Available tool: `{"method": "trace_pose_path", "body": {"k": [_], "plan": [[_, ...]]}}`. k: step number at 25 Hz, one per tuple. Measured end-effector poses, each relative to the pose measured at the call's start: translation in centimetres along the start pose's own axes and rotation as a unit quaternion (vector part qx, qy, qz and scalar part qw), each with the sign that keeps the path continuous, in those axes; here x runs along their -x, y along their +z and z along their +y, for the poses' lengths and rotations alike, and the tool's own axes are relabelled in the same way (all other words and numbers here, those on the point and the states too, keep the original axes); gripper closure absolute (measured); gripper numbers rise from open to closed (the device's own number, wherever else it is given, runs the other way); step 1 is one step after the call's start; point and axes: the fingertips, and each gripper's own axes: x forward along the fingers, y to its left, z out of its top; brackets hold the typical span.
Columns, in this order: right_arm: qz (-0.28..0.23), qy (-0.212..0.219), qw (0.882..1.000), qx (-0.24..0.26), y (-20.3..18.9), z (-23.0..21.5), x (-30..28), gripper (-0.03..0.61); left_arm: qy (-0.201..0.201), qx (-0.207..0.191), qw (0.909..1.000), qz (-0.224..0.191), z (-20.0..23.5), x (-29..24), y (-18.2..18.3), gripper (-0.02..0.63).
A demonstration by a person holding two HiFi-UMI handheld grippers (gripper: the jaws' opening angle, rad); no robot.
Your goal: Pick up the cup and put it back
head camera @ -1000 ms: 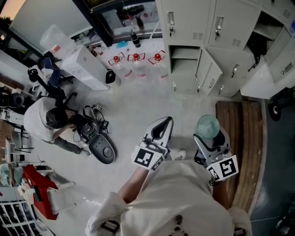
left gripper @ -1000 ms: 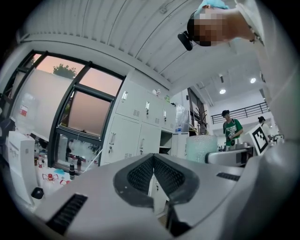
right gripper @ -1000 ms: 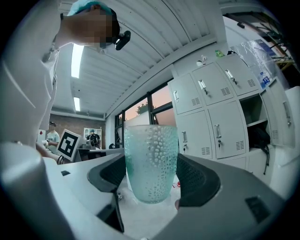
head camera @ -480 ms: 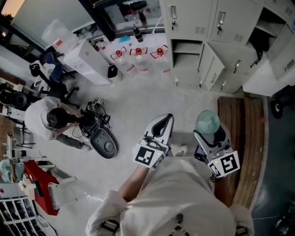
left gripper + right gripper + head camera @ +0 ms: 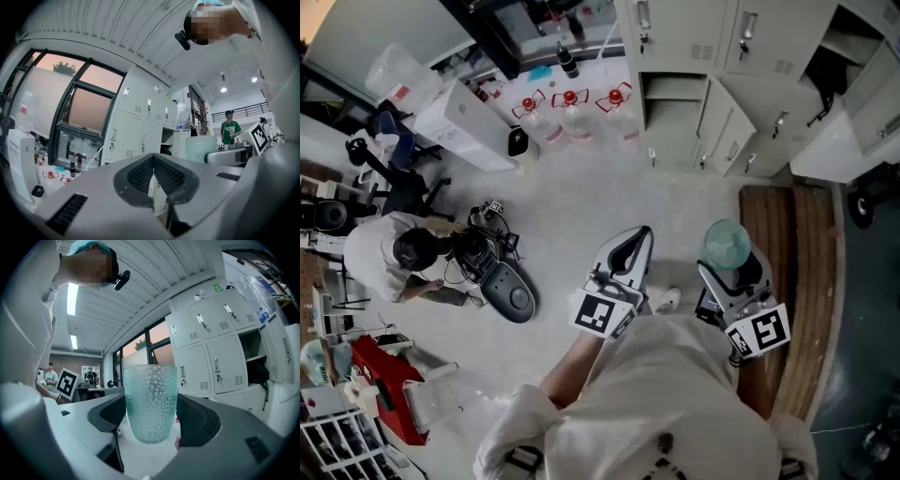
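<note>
At lower right, the right gripper (image 5: 729, 274) was clamped on the lifted cup (image 5: 727, 244); the left gripper (image 5: 629, 255) had its jaws together, empty. Setting the cup down upright seemed next.

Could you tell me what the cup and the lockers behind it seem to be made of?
The cup is pale green and translucent, with a raised bubble texture: glass or clear plastic, the look leaves it open. The lockers are likely painted sheet metal, matt light grey, with pressed vent slots and metal handles.
</note>
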Motion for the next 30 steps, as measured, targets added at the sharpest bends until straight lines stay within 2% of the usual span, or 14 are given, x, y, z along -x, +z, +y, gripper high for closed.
{"method": "trace_pose_path", "body": {"k": [6,13,21,26,30], "plan": [[0.012,-0.010,1.000,0.001,-0.1,-1.8,-4.6,0.236,-0.001,0.011,0.9999,0.001,4.7,-2.9,0.0,0.604],[0.025,-0.019,0.999,0.005,0.8,-4.7,-12.8,0.236,-0.010,0.022,0.9997,0.009,11.8,-7.4,0.1,0.606],[0.027,-0.079,0.996,-0.007,1.3,-8.5,-20.7,0.235,-0.066,0.026,0.9972,0.021,18.5,-12.9,0.8,0.606],[0.040,-0.113,0.993,-0.022,-0.2,-10.5,-24.4,0.236,-0.096,0.016,0.9946,0.035,22.5,-16.2,0.0,0.606],[0.067,-0.133,0.988,-0.032,-2.2,-12.3,-26.4,0.236,-0.107,0.036,0.9918,0.061,24.8,-18.3,-1.8,0.605]]}}
